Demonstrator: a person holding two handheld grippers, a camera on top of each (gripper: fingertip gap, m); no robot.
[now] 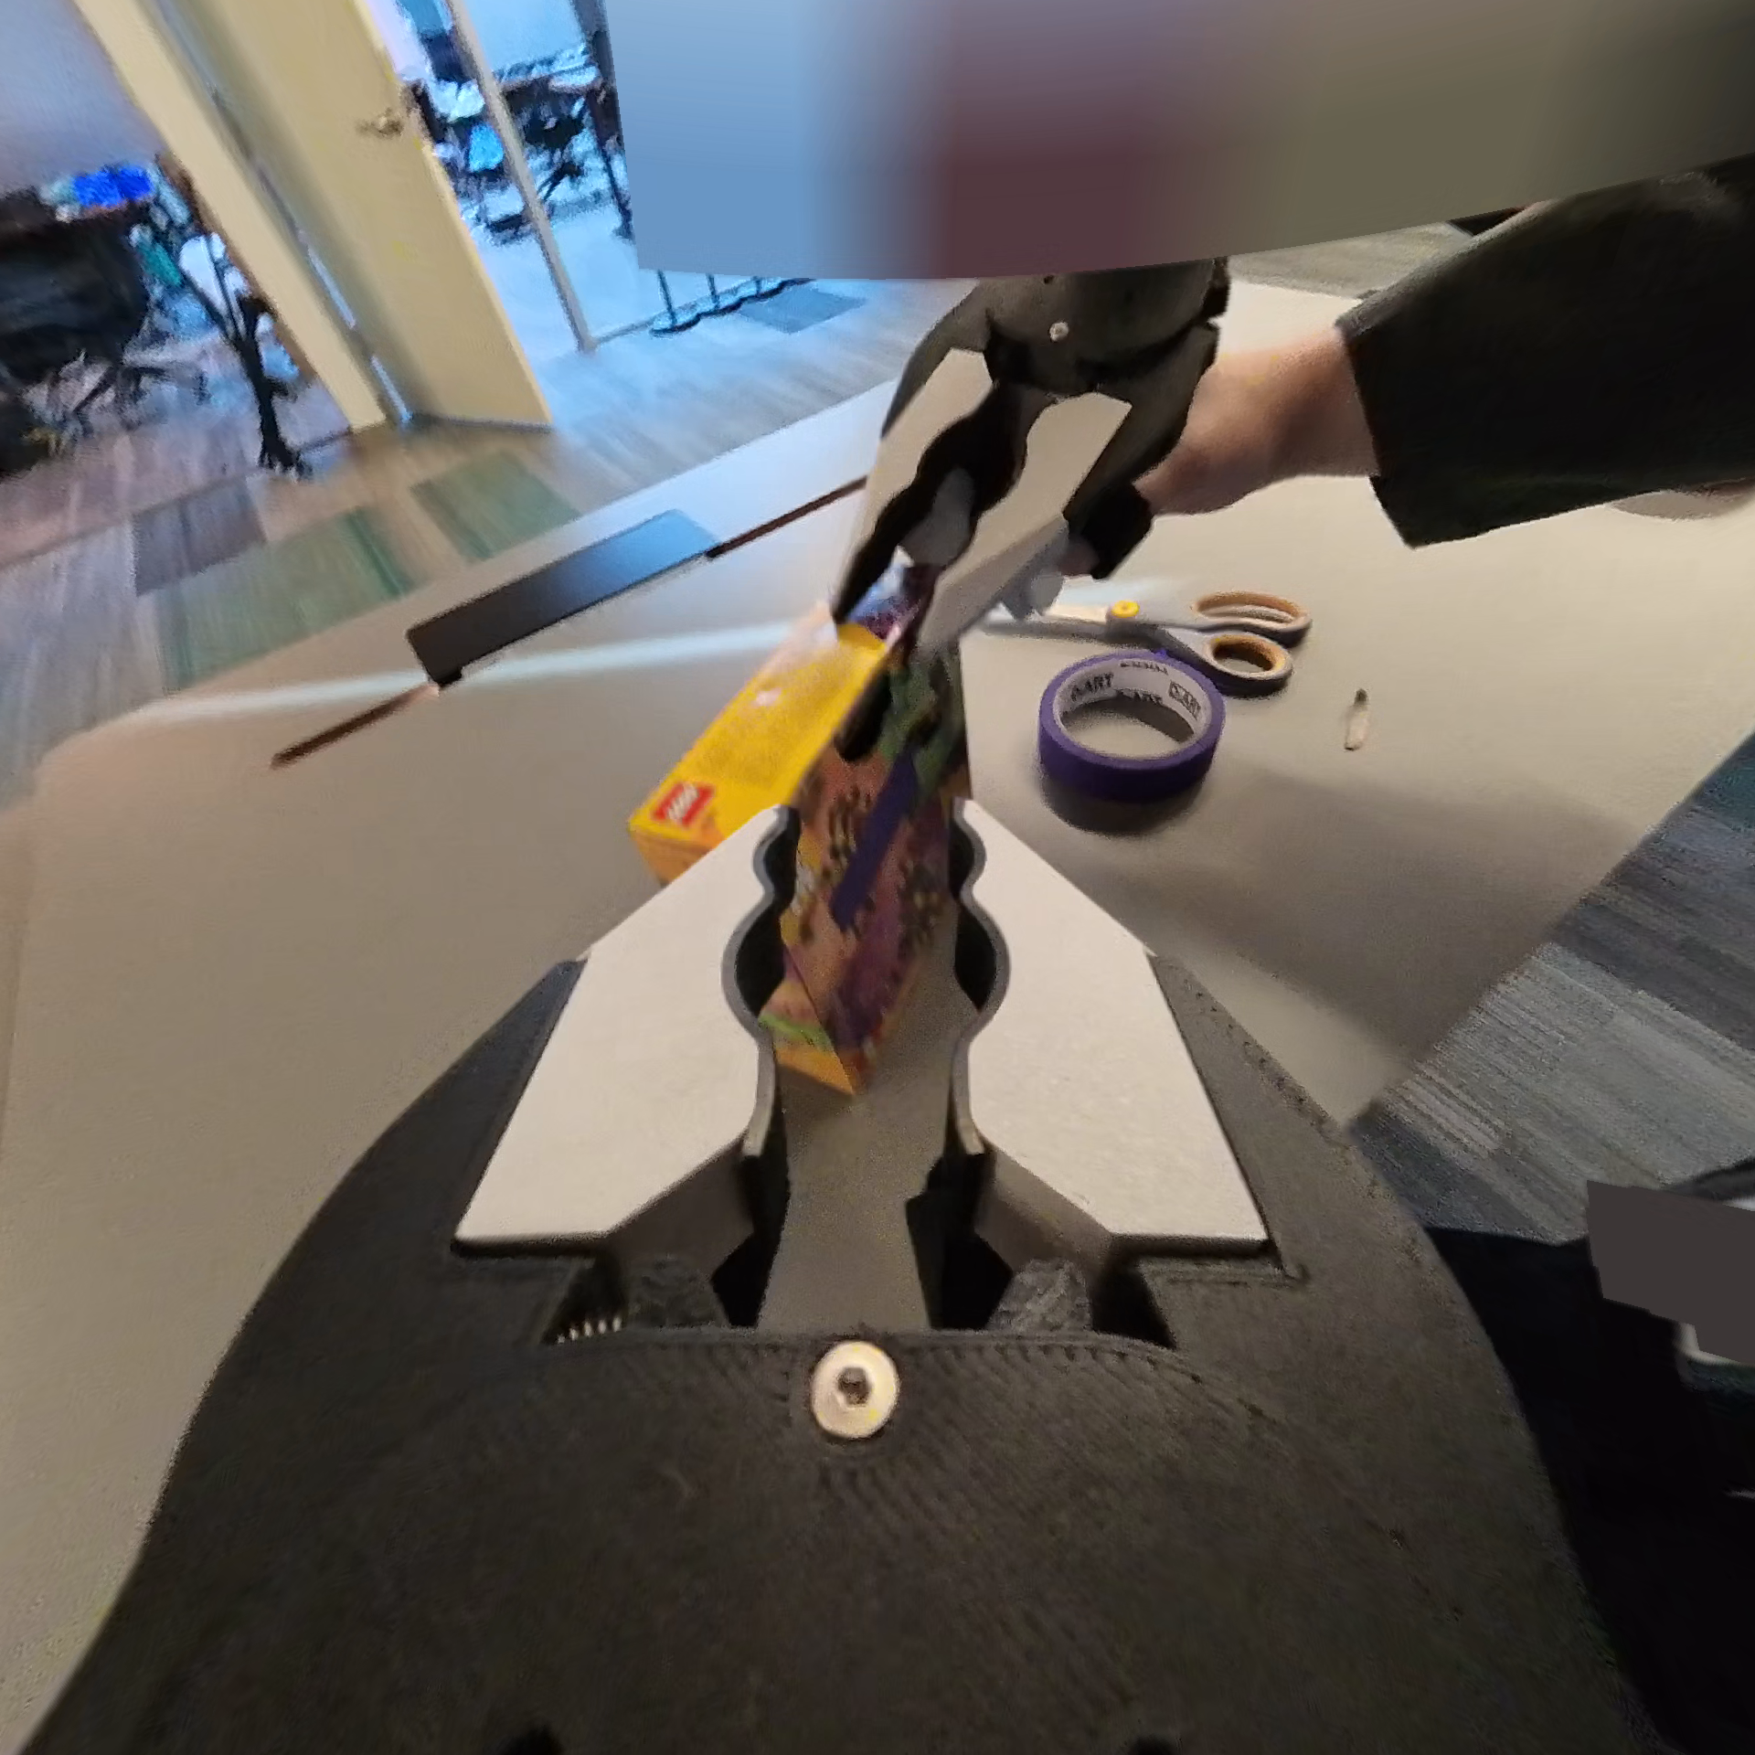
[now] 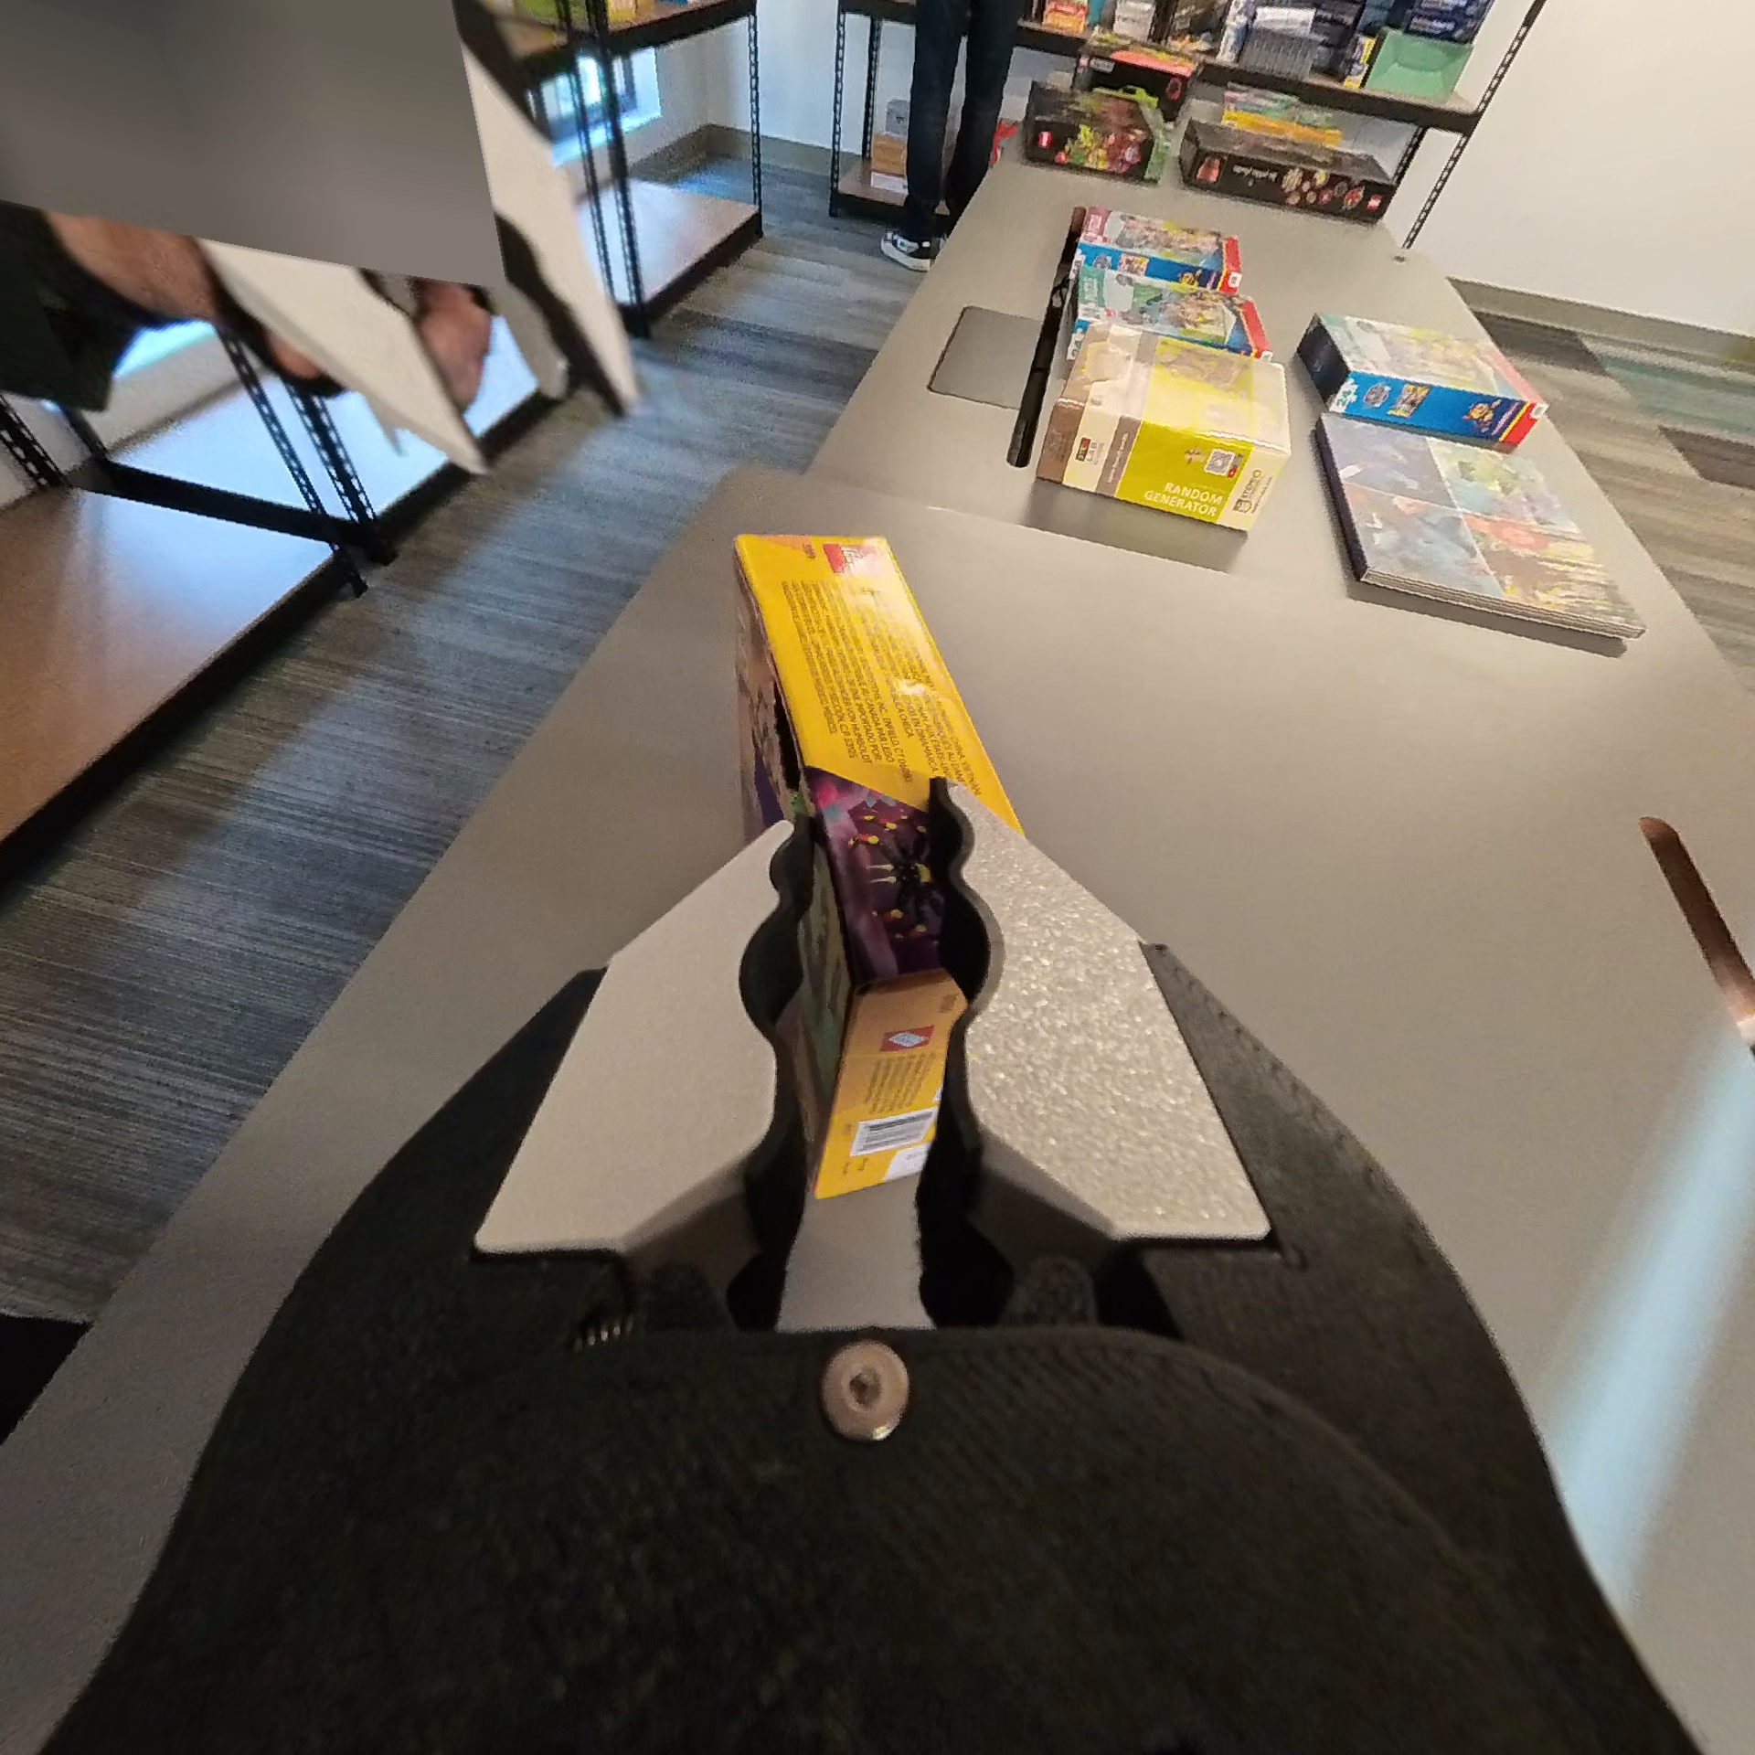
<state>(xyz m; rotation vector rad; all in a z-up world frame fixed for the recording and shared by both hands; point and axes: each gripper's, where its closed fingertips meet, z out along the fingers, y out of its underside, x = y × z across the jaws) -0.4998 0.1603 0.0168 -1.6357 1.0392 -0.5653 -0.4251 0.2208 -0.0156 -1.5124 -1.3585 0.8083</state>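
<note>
Grey table (image 2: 1235, 807): box (image 2: 855, 684) between jaws.

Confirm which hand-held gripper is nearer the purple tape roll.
Right. The right hand-held gripper grips the yellow cardboard box's far end, beside the purple tape roll; the left hand-held gripper sits off the opposite end.

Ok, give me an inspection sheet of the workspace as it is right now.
Surface: grey table.
Job's things: toy brick box, standing on a long edge.
Clutter: purple tape roll and scissors, lying past the box.
Grippers: right gripper shut on one end of the box; left gripper open, apart from the box in the right wrist view.
Cables: nothing seen.
Surroundings: boxed sets on the next table, shelving, a person standing.
</note>
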